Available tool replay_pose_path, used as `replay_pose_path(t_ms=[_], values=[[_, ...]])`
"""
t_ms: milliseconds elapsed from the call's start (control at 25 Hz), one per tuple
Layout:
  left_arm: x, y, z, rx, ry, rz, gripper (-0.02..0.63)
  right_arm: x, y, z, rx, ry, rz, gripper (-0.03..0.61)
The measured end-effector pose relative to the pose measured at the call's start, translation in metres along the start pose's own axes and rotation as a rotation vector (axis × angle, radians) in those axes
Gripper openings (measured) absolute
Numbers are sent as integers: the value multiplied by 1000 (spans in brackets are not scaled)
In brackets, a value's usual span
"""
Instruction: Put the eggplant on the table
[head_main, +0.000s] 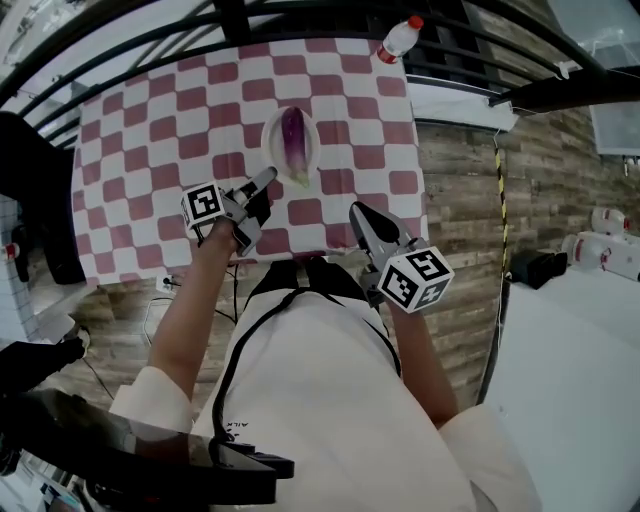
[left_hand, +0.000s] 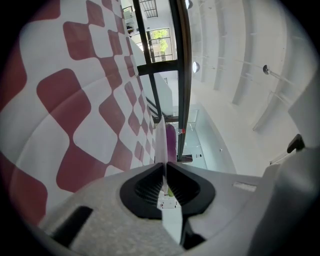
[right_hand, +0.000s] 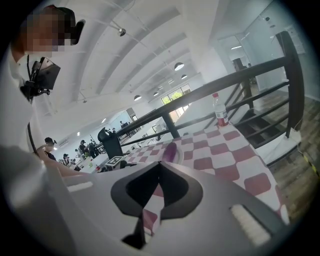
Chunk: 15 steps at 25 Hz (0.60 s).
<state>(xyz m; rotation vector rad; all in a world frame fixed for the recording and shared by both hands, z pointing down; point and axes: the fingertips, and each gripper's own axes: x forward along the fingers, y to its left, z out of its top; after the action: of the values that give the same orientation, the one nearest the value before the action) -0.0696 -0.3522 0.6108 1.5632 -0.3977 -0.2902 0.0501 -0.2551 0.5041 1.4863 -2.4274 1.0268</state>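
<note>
A purple eggplant (head_main: 294, 135) lies in a white oval plate (head_main: 268, 140) on the red-and-white checked table (head_main: 150, 120). My left gripper (head_main: 268, 177) is shut on the plate's near rim. In the left gripper view the rim (left_hand: 161, 142) shows edge-on between the jaws (left_hand: 165, 172), with the eggplant (left_hand: 171, 145) just beyond. My right gripper (head_main: 357, 210) hovers over the table's near right edge, shut and empty, a little way off from the plate. Its own view shows the tips (right_hand: 159, 164) meeting and the eggplant (right_hand: 170, 151) ahead.
A clear bottle with a red cap (head_main: 400, 38) stands at the table's far right corner, also in the right gripper view (right_hand: 220, 115). A black railing (head_main: 300, 20) runs behind the table. To the right of the table lies wood flooring (head_main: 460, 180).
</note>
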Motion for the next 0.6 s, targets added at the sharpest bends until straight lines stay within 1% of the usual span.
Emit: replay_pose_path(t_ms=[120, 360, 440, 600], values=[[1, 11, -1, -21, 1, 9, 31, 3, -4, -3, 9, 12, 2, 8], [17, 21, -1, -9, 25, -15, 31, 8, -14, -4, 22, 24, -7, 7], [19, 31, 0, -17, 23, 2, 31, 8, -18, -6, 21, 35, -14, 8], [21, 54, 1, -20, 29, 62, 31, 5, -26, -10, 24, 51, -32, 7]])
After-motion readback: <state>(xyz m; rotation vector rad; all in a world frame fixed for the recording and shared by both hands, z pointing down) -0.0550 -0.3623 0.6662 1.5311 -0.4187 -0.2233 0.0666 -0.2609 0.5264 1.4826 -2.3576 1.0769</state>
